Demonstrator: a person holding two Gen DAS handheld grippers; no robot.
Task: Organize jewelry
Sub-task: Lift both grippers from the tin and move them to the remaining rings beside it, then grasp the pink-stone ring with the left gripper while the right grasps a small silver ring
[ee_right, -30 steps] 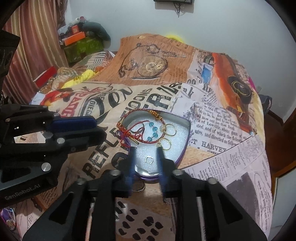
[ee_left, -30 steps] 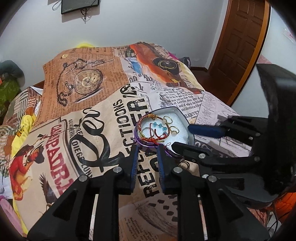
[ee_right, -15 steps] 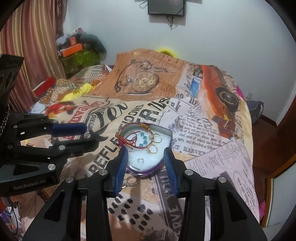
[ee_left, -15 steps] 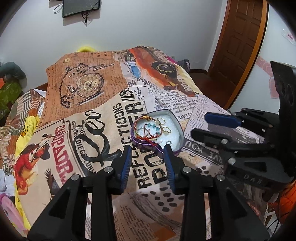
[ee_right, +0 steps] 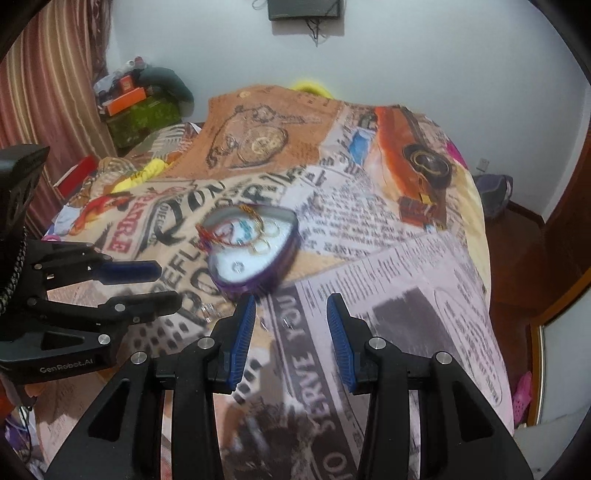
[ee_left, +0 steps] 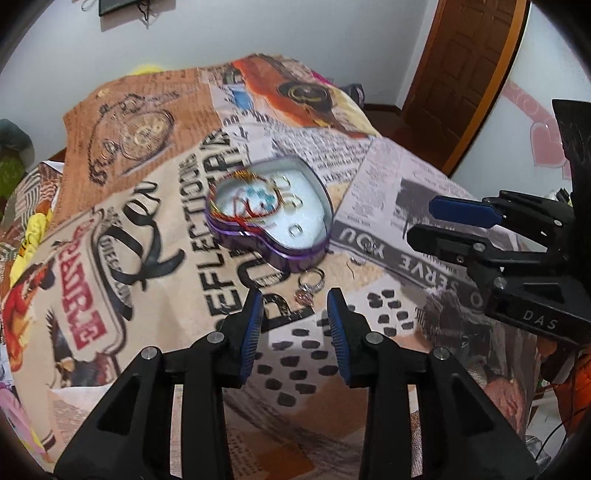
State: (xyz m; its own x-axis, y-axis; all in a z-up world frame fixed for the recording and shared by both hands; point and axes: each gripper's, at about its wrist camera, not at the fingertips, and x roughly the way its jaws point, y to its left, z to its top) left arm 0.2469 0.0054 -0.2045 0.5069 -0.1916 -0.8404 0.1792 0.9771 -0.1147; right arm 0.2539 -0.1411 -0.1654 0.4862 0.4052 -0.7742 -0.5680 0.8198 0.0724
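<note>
— Where's the jewelry now?

— Mostly in the purple heart-shaped tin (ee_left: 271, 218) on the bed's newspaper-print blanket (ee_left: 155, 221); a silver ring (ee_left: 310, 284) lies just outside.

— And the grippers?

— Left gripper (ee_left: 295, 317) and right gripper (ee_right: 291, 325) both hover, jaws spread, empty. I'd guess that ring needs picking next.

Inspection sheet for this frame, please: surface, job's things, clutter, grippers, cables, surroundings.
Surface: bed under a newspaper-print bedspread.
Job's things: open heart-shaped tin holding a red bracelet, blue beads and rings; two rings and a small earring lie loose on the spread beside it.
Clutter: piled boxes and bags by the curtain.
Grippers: left hand-held gripper open, empty; right hand-held gripper open, empty.
Cables: wires dangle under the wall-mounted box.
Surroundings: white wall, wooden door, striped curtain.
</note>
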